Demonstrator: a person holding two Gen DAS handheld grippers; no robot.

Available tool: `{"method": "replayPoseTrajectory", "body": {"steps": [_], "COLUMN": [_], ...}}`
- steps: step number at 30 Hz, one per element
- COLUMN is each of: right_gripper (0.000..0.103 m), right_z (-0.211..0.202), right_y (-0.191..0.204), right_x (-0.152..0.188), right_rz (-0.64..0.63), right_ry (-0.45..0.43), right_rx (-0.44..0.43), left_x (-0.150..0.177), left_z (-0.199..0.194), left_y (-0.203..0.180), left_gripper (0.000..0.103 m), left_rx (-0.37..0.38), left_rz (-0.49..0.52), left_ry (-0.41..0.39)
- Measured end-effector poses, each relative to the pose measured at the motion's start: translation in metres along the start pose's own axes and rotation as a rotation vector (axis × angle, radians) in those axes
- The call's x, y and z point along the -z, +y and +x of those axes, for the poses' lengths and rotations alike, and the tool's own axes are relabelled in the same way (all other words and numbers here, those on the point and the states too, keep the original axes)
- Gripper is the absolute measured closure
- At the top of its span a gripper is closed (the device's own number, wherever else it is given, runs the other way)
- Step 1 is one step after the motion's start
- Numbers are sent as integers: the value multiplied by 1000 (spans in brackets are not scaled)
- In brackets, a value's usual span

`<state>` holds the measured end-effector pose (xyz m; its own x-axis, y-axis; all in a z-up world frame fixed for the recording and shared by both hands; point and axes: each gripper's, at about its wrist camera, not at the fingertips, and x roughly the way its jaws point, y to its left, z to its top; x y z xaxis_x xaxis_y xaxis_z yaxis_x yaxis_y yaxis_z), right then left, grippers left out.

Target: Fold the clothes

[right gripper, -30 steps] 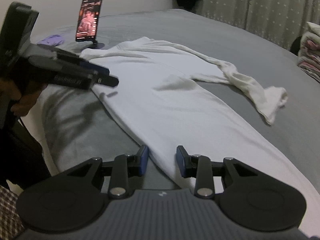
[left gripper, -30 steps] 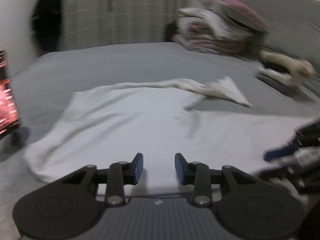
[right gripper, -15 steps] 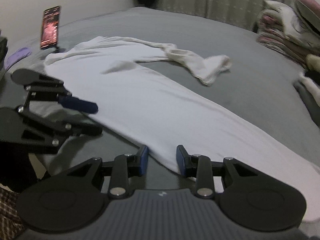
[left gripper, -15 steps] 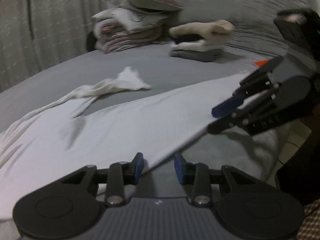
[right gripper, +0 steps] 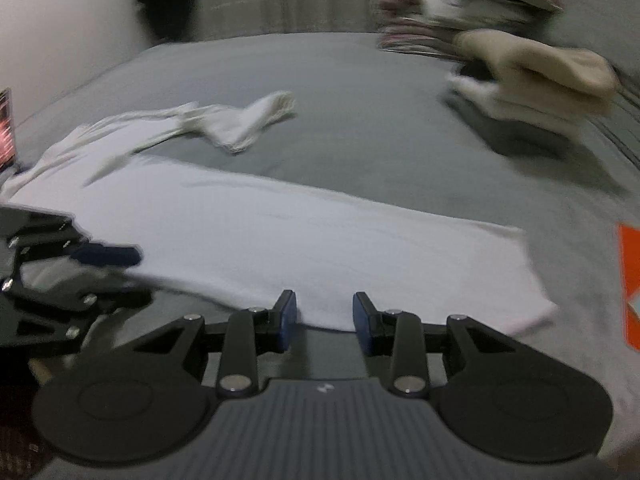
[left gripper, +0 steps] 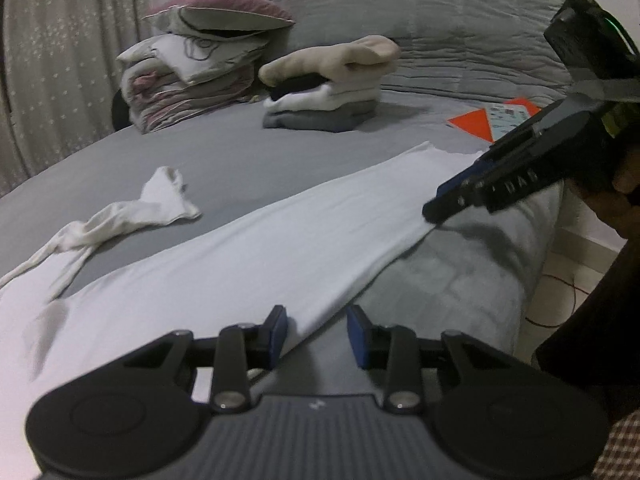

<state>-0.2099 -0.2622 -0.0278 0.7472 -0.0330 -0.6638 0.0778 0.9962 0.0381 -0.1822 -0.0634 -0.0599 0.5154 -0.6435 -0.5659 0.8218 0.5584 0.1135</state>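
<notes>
I am holding my left gripper point(left gripper: 316, 330) and right gripper point(right gripper: 324, 316) with jaws wide apart, gripping nothing, both at the near edge of the white shirt point(left gripper: 248, 248) lying flat on the grey bed point(left gripper: 280, 152).

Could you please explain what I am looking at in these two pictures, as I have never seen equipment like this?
No robot is here: a person holds a two-finger grasping tool in each hand, and each tool carries a wide-angle camera looking forward along its fingers. One picture comes from the left tool, the other from the right tool; each also shows the other tool off to the side. Both are open and hold nothing, poised at the near edge of a white long-sleeved shirt spread flat on a grey bed, one sleeve lying out to the side. Farther back sit a pile of folded clothes, a stack of bedding with a pillow, and an orange card. The right picture is blurred.
</notes>
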Motion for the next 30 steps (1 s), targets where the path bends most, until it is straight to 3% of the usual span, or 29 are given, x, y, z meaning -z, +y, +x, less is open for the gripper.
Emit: {"method": "replayPoseTrajectory", "body": {"steps": [6,11,16,25,26,29,30], "right_gripper": [68,68,68,68,71,99,99], "right_z": [-6,-1,-1,5,6,7,6], "right_y": [-45,-61,-63,-70,-70,-67,-65], "right_x": [-2,5,8,12,13,14,14], "right_rz": [184,219,208,198,190,167,161], "right_ry": [-30,-29,-60,-61,-62,-61,-62], "right_rx": [154,256,324,342,342,318,316], "left_x": [-11,-16,-21,-24,-24,-26,-26], "left_z": [18,24,30,34,33,29,27], "left_y": [-12,-21,-30,-37,-37,-38,-38], "left_gripper": [73,82,93,96,98,101,101], "left_rx": [30,48,70,81,84,94,98], "left_rz": [9,25,40,47,44,36,33], "left_ry": [-8,-20,-29,-43,-49,-65,-71]}}
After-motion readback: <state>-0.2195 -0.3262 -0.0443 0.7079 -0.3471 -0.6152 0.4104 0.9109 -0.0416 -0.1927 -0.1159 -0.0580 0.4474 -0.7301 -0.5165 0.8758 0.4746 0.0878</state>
